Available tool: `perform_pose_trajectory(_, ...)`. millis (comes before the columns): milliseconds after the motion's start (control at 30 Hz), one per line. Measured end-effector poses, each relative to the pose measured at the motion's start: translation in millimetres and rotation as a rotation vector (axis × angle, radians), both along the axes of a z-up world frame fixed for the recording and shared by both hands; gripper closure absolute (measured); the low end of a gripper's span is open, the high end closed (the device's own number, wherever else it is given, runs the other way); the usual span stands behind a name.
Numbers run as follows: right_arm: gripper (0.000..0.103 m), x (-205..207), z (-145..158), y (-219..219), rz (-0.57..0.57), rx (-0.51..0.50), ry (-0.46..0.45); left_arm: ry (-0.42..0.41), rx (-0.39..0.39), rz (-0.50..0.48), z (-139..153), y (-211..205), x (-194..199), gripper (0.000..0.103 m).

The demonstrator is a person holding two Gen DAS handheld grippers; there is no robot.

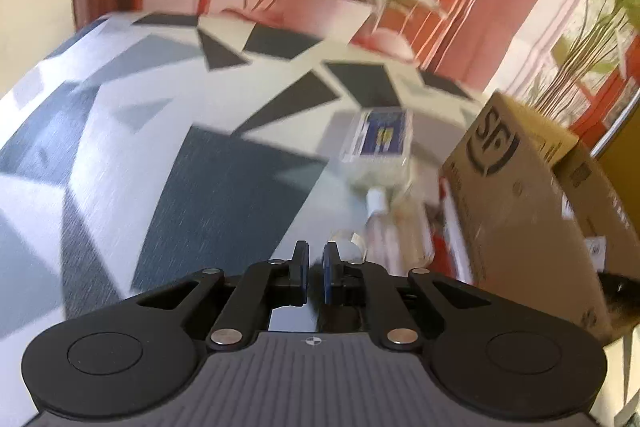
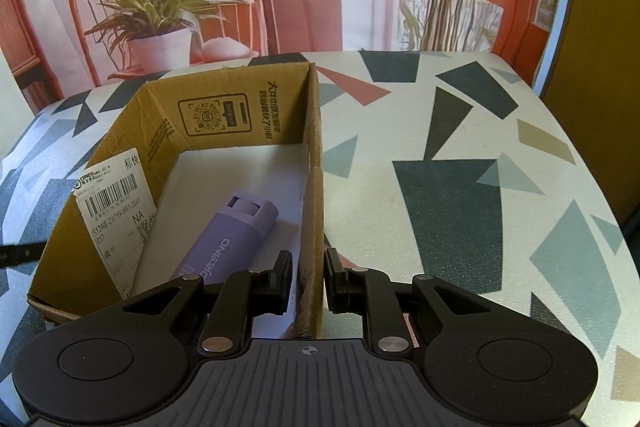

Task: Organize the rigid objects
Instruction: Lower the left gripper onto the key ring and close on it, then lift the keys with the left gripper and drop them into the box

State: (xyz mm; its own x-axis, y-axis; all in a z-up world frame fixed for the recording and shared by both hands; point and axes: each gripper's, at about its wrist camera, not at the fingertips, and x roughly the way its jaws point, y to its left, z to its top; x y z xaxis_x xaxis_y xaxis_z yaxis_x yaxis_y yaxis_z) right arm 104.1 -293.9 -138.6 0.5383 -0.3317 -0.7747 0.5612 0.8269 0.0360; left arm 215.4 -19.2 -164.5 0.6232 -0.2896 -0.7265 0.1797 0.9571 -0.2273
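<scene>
both grippers serve the sorting: the right gripper (image 2: pixel 307 277) clamps the cardboard box's (image 2: pixel 316 155) right wall, steadying it on the tabletop (image 2: pixel 440 227) with a purple tube (image 2: pixel 230 239) inside. the left gripper (image 1: pixel 316 269), nearly closed and empty, faces a clear packet (image 1: pixel 380 143) outside the box.

We see left wrist view motion-blurred: clear packet (image 1: pixel 378 147) on table (image 1: pixel 120 131) unreadable. Cardboard box (image 1: pixel 520 211) cut by right edge. Purple bottle (image 2: pixel 230 239) partly hidden behind right tool (image 2: pixel 307 281).
</scene>
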Motion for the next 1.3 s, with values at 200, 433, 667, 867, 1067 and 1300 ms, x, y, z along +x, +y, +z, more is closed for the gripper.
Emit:
perform_pose_trajectory(200, 0.086, 0, -1, 1, 0.001, -0.002, 0.003, 0.022, -0.009, -0.080, -10, -11, 17, 0.070)
perform_pose_trajectory(433, 0.086, 1, -1, 0, 0.001, -0.003, 0.005, 0.003, 0.021, -0.088, -12, -7, 7, 0.098)
perform_pose_trajectory(667, 0.086, 1, -2, -1, -0.001, 0.001, 0.003, 0.007, -0.035, -0.002, -4, 18, -2, 0.100)
perform_pose_trajectory(867, 0.086, 1, -1, -1, -0.001, 0.002, 0.002, -0.040, -0.067, 0.013, 8, 21, -11, 0.101)
perform_pose_trajectory(1067, 0.086, 0, -1, -1, -0.002, 0.004, -0.004, -0.083, -0.096, -0.004, 25, 20, -16, 0.101)
perform_pose_trajectory(1300, 0.086, 0, -1, -1, -0.002, 0.008, -0.007, -0.162, -0.170, -0.044, 54, 20, -27, 0.101)
